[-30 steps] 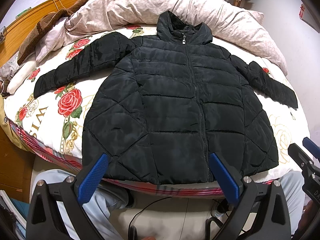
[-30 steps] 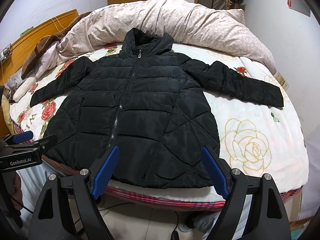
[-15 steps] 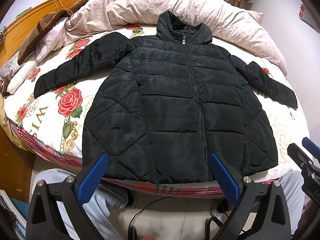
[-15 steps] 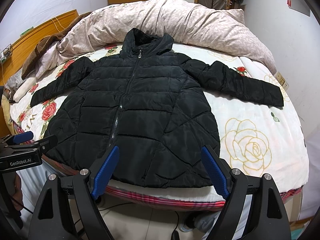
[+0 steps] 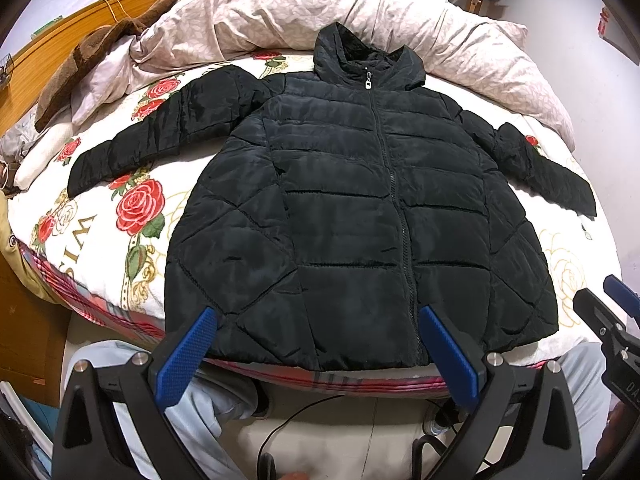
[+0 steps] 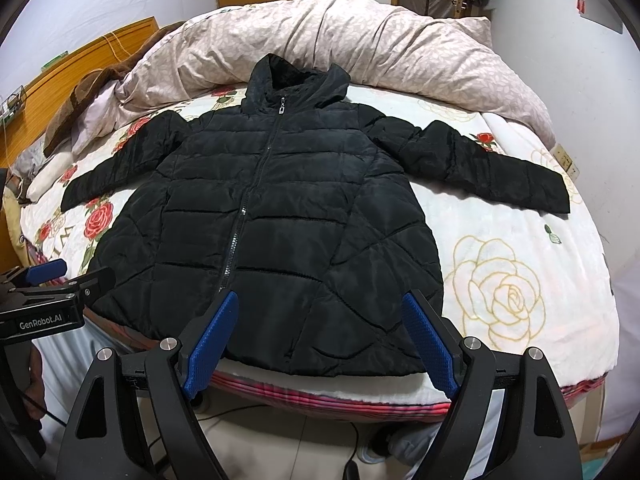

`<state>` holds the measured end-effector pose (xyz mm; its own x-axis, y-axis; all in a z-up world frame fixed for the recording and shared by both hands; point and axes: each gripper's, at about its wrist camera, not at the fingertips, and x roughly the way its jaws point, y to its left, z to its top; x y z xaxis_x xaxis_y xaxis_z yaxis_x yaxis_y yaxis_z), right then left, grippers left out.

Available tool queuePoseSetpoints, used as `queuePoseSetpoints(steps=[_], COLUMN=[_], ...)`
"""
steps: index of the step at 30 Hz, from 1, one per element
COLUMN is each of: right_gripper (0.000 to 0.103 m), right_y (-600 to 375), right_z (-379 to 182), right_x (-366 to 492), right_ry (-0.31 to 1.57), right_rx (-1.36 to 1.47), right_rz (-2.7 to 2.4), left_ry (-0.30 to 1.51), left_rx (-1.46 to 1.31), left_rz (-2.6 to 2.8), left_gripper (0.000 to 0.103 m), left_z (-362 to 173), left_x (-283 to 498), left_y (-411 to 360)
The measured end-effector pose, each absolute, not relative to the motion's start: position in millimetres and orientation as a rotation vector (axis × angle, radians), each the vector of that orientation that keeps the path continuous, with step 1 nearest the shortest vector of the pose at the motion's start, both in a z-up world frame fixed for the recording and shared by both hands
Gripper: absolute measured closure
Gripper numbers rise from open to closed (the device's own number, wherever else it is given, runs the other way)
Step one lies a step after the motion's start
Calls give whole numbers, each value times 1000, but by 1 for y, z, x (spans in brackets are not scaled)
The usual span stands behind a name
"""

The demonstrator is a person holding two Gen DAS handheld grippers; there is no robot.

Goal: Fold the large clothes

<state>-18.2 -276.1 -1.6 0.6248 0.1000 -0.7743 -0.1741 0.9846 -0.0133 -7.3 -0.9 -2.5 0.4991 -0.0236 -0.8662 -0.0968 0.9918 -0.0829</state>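
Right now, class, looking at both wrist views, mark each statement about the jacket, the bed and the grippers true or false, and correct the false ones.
1. The jacket lies flat with both sleeves spread out. True.
2. Its zipper is open to the hem. False: it is closed up to the hood.
3. The left gripper is shut on the hem. False: it is open and holds nothing.
4. The right gripper is open. True.
5. A bunched quilt lies beyond the hood. True.
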Motion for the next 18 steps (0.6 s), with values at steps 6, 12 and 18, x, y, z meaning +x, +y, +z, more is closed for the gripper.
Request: queuePoseSetpoints(steps=[6, 12, 18], right_gripper=[20, 20, 20], right_y=[-275, -264, -245], right_z=[-4, -5, -14], right_x=[-7, 15, 50], right_ry=[877, 856, 863], right_rx=[-99, -120, -156], right_rz=[184, 236, 274], left_ry=[1034, 1011, 1005], left_rx=[-118, -128, -131], left_rz=[69, 114, 184], left_gripper=[1, 1, 1], left_z=[-3, -9, -24], left_x=[1, 21, 50], left_y=[8, 31, 63])
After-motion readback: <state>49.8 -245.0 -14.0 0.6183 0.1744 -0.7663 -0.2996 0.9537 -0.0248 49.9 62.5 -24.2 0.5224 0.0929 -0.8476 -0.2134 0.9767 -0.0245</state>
